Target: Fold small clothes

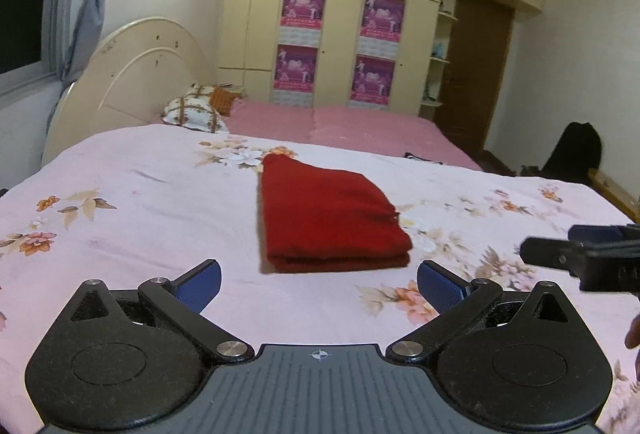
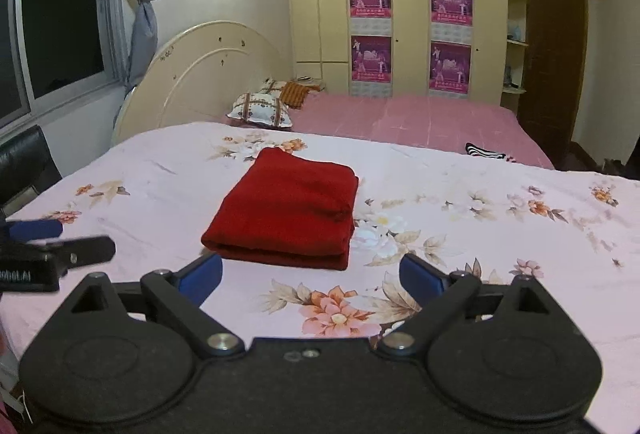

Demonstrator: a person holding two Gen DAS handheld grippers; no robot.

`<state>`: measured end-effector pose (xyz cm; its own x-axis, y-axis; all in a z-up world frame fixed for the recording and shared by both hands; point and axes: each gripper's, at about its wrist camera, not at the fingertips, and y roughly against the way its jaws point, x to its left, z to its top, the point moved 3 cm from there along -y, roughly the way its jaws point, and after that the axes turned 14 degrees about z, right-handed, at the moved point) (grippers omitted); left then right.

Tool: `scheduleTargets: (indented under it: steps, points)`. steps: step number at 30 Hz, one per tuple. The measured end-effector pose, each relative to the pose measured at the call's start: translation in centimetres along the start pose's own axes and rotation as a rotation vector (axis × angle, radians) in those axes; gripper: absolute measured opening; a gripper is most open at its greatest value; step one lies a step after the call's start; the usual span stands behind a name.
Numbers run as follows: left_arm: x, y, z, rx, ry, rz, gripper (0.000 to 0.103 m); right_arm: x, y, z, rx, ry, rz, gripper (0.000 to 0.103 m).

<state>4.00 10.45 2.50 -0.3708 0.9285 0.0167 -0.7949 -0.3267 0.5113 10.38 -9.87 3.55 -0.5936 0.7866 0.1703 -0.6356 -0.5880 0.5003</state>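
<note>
A red garment (image 1: 328, 218) lies folded into a neat rectangle on the floral pink bedsheet (image 1: 140, 202). It also shows in the right wrist view (image 2: 288, 210). My left gripper (image 1: 319, 288) is open and empty, just short of the garment's near edge. My right gripper (image 2: 311, 276) is open and empty, also just in front of the garment. The right gripper shows at the right edge of the left wrist view (image 1: 588, 258). The left gripper shows at the left edge of the right wrist view (image 2: 52, 254).
A second bed with a pink sheet (image 1: 360, 126) and pillows (image 1: 196, 110) lies beyond, against a cream headboard (image 1: 132, 74) and wardrobe (image 1: 340, 14). A striped dark item (image 2: 486, 150) lies at the far bed's edge. A black chair (image 2: 24, 162) stands at left.
</note>
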Motion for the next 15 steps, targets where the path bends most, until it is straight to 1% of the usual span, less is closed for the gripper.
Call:
scheduleTargets:
  steps: [3,8,15]
  points:
    - [-0.1,0.9,-0.2,-0.012,-0.004,-0.017,0.103,0.4,0.9,0.0,-0.011,-0.009,-0.004,0.095]
    - [0.1,1.6,-0.2,-0.022,-0.003,-0.025,0.103,1.1,1.7,-0.1,-0.023,-0.011,-0.008,0.095]
    - [0.5,1.9,-0.2,-0.029,-0.001,-0.016,0.103,2.0,1.5,-0.4,-0.016,-0.005,-0.004,0.095]
